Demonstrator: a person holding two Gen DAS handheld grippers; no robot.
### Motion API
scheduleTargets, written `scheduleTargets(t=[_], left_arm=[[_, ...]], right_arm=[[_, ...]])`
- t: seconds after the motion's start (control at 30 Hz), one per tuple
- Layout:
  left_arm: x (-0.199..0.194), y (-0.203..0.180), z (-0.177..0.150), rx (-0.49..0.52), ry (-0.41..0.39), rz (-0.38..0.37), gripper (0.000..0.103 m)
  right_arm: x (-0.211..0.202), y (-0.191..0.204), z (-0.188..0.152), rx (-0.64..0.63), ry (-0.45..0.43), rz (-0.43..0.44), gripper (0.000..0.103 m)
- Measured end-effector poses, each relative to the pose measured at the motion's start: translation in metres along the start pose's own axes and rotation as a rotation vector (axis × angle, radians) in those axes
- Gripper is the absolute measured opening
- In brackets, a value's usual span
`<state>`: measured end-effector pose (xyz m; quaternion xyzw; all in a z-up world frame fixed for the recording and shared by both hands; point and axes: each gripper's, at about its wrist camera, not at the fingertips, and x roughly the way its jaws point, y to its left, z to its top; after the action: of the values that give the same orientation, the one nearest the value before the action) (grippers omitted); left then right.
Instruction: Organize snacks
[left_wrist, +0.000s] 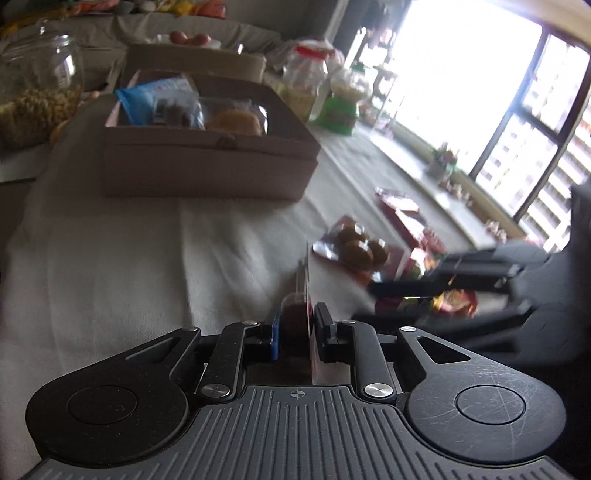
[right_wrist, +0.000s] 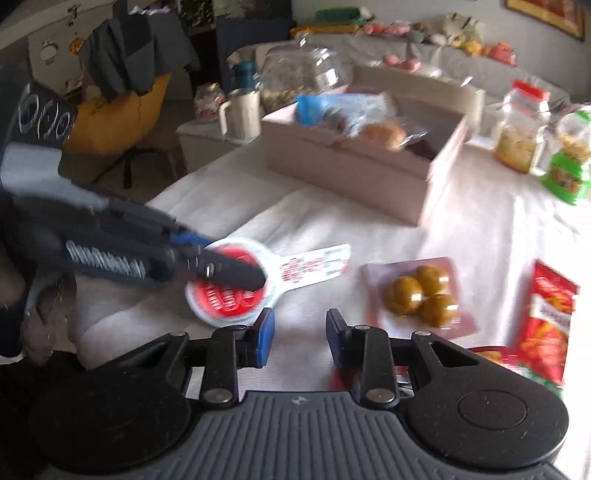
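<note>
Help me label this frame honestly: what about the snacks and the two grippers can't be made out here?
- Left wrist view: the packet clamped in the left hand-held gripper is seen edge-on; its label is hidden.
- Right wrist view: the red-and-white packet is motion-blurred and partly covered by the left gripper's finger; its print is unreadable.
- Right wrist view: the red bag is cut off by the fisheye edge.
- Both views: the box contents are blurred.

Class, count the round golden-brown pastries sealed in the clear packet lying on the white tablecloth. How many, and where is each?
3, in the clear packet right of the right gripper: one pastry at left, one at the back, one at front. Others may be hidden.
</note>
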<state>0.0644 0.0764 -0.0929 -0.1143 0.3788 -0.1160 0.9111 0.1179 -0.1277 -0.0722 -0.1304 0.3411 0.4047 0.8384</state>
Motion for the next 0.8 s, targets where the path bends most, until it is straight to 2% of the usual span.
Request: scheduleTargets(t=[0.07, 0.13, 0.23, 0.4, 0.5, 0.63, 0.67, 0.8], left_arm=[[0.001, -0.001, -0.005, -0.003, 0.012, 0.001, 0.019], [0.0, -0.001, -0.007, -0.018, 0.005, 0.009, 0.019], [-0.003, 0.003, -0.012, -0.066, -0.006, -0.002, 0.019], [-0.008, 0.002, -0.015, -0.073, -0.01, 0.01, 0.019], [-0.011, 0.0, -0.016, -0.064, -0.011, 0.037, 0.019], [-0.014, -0.005, -0.02, -0.057, -0.006, 0.063, 0.019], [-0.014, -0.007, -0.021, -0.056, -0.008, 0.074, 0.019], [-0.016, -0.014, -0.029, 0.031, -0.029, 0.078, 0.019]], right_arm=[[-0.011, -0.01, -0.003, 0.01, -0.039, -0.061, 0.044], [-0.018, -0.022, -0.006, 0.037, -0.069, -0.116, 0.049], [-0.013, -0.039, -0.003, 0.097, -0.065, -0.153, 0.049], [0.013, -0.053, 0.005, 0.167, -0.04, -0.128, 0.049], [0.028, -0.056, 0.008, 0.18, -0.027, -0.138, 0.055], [0.032, -0.057, 0.006, 0.172, -0.014, -0.131, 0.055], [0.031, -0.056, 0.006, 0.165, -0.01, -0.13, 0.052], [0.027, -0.05, 0.005, 0.133, -0.001, -0.141, 0.051]])
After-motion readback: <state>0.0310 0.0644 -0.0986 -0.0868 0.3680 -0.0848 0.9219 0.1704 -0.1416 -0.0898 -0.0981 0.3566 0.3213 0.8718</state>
